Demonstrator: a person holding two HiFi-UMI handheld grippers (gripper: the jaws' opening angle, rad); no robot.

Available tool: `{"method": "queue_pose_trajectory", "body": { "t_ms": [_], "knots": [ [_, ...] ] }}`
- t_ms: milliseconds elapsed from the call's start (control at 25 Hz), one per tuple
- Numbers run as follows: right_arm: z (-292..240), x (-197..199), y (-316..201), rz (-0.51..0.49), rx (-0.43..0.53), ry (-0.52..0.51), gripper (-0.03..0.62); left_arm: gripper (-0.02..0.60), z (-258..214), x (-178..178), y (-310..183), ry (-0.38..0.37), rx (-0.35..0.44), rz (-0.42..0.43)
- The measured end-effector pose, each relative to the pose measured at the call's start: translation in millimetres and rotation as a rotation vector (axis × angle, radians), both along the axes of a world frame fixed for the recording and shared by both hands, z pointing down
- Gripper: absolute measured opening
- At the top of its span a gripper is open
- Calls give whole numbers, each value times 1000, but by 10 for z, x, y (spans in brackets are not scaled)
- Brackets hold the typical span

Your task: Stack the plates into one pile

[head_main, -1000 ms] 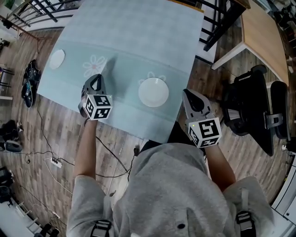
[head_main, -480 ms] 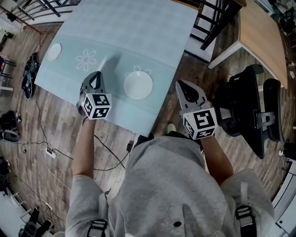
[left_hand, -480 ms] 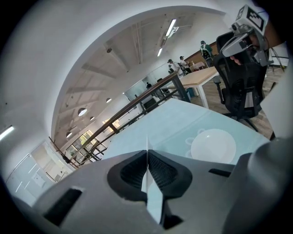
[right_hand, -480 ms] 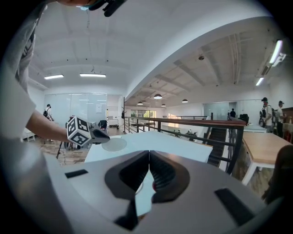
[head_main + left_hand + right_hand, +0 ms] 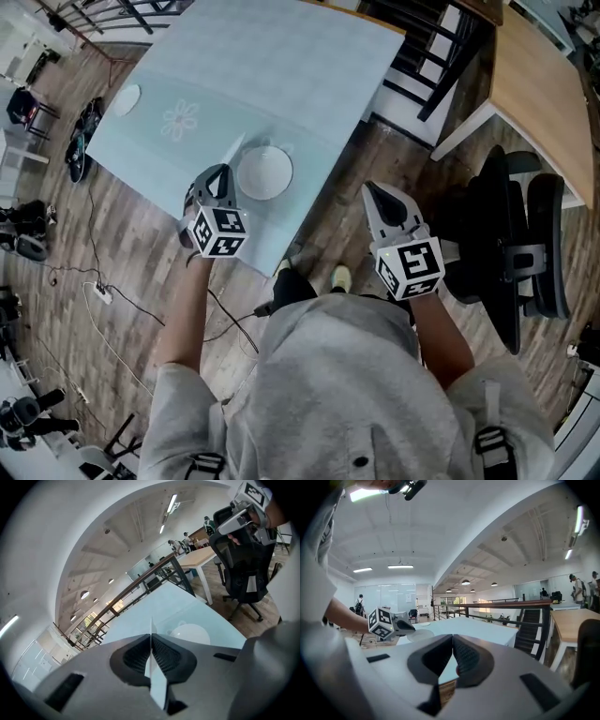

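A white plate [image 5: 264, 172] lies near the front edge of the pale blue table [image 5: 281, 66]. A second, smaller white plate [image 5: 126, 98] lies at the table's far left edge. My left gripper [image 5: 222, 170] is shut and empty, with its tips just left of the near plate's rim. In the left gripper view the plate [image 5: 190, 633] lies ahead and to the right of the shut left gripper [image 5: 151, 620]. My right gripper [image 5: 369, 187] is over the floor, off the table's right corner. The right gripper [image 5: 453, 637] has its jaws together with nothing between them.
A black office chair [image 5: 511, 234] stands on the wooden floor at the right, beside a wooden desk [image 5: 539, 75]. A dark staircase railing [image 5: 427, 52] runs behind the table. Cables and bags [image 5: 84, 141] lie on the floor at the left.
My left gripper has moved right along the table's front edge, from well left of the near plate to just beside its rim. The right gripper has shifted too but stays off the table.
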State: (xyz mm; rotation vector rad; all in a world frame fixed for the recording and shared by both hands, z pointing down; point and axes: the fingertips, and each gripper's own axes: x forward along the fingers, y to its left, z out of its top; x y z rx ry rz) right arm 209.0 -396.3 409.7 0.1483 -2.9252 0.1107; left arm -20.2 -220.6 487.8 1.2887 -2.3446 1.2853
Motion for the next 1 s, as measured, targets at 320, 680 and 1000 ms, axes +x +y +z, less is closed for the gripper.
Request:
{"method": "queue_pose_trajectory", "body": {
  "t_ms": [320,680,1000],
  "knots": [
    [125,326,-132,1,-15,9,26,28,264,270,-108,-10,-73,-7],
    [201,512,-196,38,-35,25,26,28,633,523,-397,37,-124,57],
    [239,630,-250,48,-36,36,26,29,967,684,-578,95,-165,82]
  ]
}}
